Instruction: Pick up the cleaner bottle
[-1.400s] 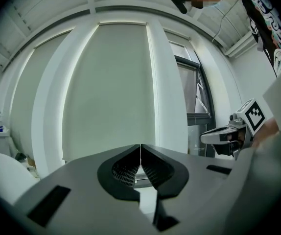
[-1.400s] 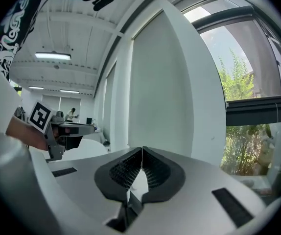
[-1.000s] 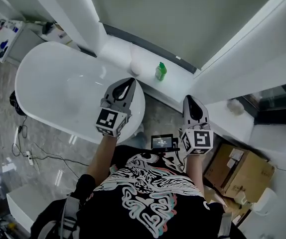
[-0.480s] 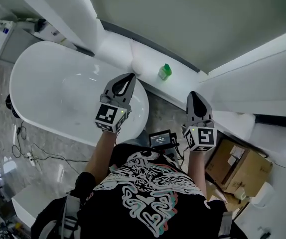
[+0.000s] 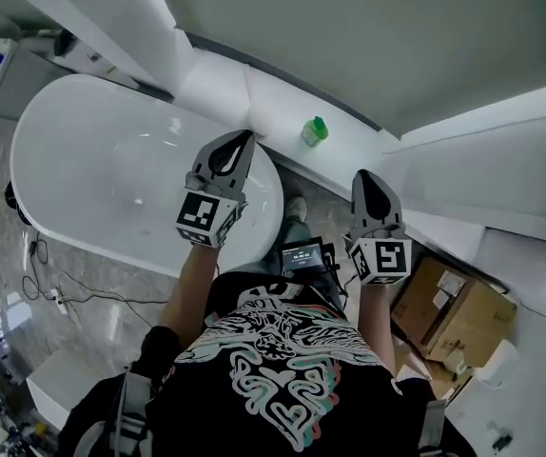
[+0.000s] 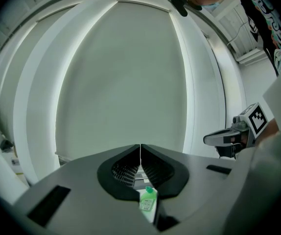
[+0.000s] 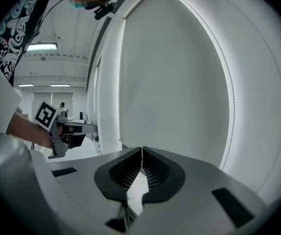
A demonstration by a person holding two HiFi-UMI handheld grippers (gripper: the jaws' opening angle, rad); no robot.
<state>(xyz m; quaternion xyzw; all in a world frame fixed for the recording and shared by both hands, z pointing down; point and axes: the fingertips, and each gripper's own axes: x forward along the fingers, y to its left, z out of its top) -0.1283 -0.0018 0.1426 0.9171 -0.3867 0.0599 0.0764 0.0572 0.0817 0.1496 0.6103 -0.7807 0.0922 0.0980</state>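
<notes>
The cleaner bottle is small and green, standing upright on the white ledge behind the bathtub. In the left gripper view the cleaner bottle shows through the gap below the jaw tips, still some way ahead. My left gripper hovers over the tub's near end, left of the bottle, jaws shut and empty. My right gripper hangs to the bottle's lower right over the floor gap, shut with nothing in it. The left gripper and the right gripper each show jaw tips pressed together.
A white bathtub fills the left. A white round object sits on the ledge left of the bottle. A cardboard box stands at lower right. Cables lie on the marbled floor. A small screen hangs at the person's chest.
Both grippers moved slightly up-frame toward the ledge, still shut. The view shifted, so the bottle sits a little higher in the head view.
</notes>
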